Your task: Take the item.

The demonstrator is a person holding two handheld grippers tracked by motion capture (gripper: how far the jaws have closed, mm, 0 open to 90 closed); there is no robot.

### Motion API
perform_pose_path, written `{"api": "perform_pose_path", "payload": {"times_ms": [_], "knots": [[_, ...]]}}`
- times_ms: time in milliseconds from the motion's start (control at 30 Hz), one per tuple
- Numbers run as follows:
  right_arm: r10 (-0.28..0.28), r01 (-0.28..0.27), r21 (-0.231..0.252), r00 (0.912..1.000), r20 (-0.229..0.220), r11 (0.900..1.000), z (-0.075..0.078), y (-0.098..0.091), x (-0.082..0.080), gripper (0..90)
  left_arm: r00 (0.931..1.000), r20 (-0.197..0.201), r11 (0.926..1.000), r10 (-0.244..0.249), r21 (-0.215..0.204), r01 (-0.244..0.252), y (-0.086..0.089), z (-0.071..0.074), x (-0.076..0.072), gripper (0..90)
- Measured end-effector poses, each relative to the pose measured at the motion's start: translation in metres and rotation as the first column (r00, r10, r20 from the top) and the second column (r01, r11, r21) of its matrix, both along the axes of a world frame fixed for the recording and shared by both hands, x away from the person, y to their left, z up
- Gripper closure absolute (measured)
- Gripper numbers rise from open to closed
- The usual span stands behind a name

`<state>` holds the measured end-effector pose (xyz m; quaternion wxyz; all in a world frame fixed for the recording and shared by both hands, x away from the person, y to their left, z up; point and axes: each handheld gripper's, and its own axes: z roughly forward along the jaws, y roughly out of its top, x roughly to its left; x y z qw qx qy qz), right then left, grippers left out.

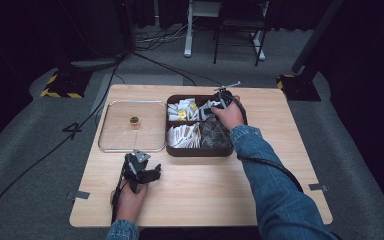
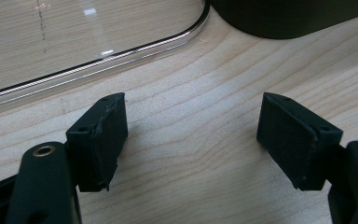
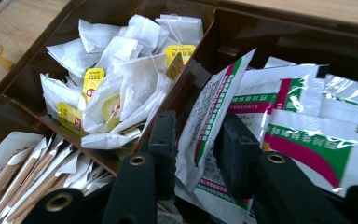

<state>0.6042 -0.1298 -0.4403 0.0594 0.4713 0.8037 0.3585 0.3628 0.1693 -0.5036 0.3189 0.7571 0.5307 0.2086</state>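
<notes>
While a person sits at the near edge, a pale wooden table fills the high view on grey carpet. A clear flat tray with a small gold-topped knob lies at the table's left. Just to its right sits a dark brown box split into four compartments. Its far left compartment holds white tea bags with yellow tags, and its near left one holds paper sticks.

The right gripper, held by a hand in a denim sleeve, reaches into the far right compartment. A white sachet with green and pink edging stands between its jaws; whether they already pinch it cannot be told. The left gripper rests over bare table near the tray's corner, its jaws spread with nothing between them.
</notes>
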Motion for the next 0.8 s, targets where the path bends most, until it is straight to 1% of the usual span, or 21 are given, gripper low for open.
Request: {"api": "perform_pose_path", "payload": {"times_ms": [100, 167, 267, 367, 467, 533, 700, 800], "knots": [[-0.010, 0.010, 0.010, 0.9999, -0.012, 0.9999, -0.004, 0.003, 0.001, 71.3, 1.0000, 0.000, 1.0000, 0.000, 0.000, 0.000, 0.000, 0.000, 0.000, 25.0], [-0.021, 0.022, 0.014, 0.9996, -0.019, 0.9997, -0.006, 0.004, 0.002, 73.7, 1.0000, 0.000, 1.0000, 0.000, 0.000, 0.000, 0.000, 0.000, 0.000, 25.0], [-0.046, 0.047, 0.020, 0.9986, -0.027, 0.9987, -0.007, 0.005, 0.003, 80.1, 1.0000, 0.000, 1.0000, 0.000, 0.000, 0.000, 0.000, 0.000, 0.000, 25.0], [-0.068, 0.069, 0.029, 0.9974, -0.024, 0.9972, -0.006, 0.005, 0.003, 86.9, 1.0000, 0.000, 1.0000, 0.000, 0.000, 0.000, 0.000, 0.000, 0.000, 25.0], [-0.086, 0.087, 0.025, 0.9960, -0.023, 0.9959, -0.004, 0.005, 0.002, 88.2, 1.0000, 0.000, 1.0000, 0.000, 0.002, 0.000, 0.000, 0.000, 0.000, 25.0], [-0.109, 0.110, 0.027, 0.9936, -0.028, 0.9936, -0.002, 0.004, 0.001, 88.4, 1.0000, 0.000, 1.0000, -0.001, 0.001, 0.001, 0.000, 0.000, 0.000, 25.2], [-0.127, 0.128, 0.058, 0.9917, -0.020, 0.9901, 0.007, 0.000, -0.003, 88.5, 1.0000, 0.000, 1.0000, 0.000, 0.001, 0.000, 0.000, 0.000, 0.000, 25.2], [-0.126, 0.127, 0.086, 0.9920, -0.010, 0.9882, 0.014, -0.005, -0.004, 88.5, 1.0000, 0.001, 1.0000, 0.002, -0.001, -0.002, 0.000, 0.000, -0.001, 25.1]]}}
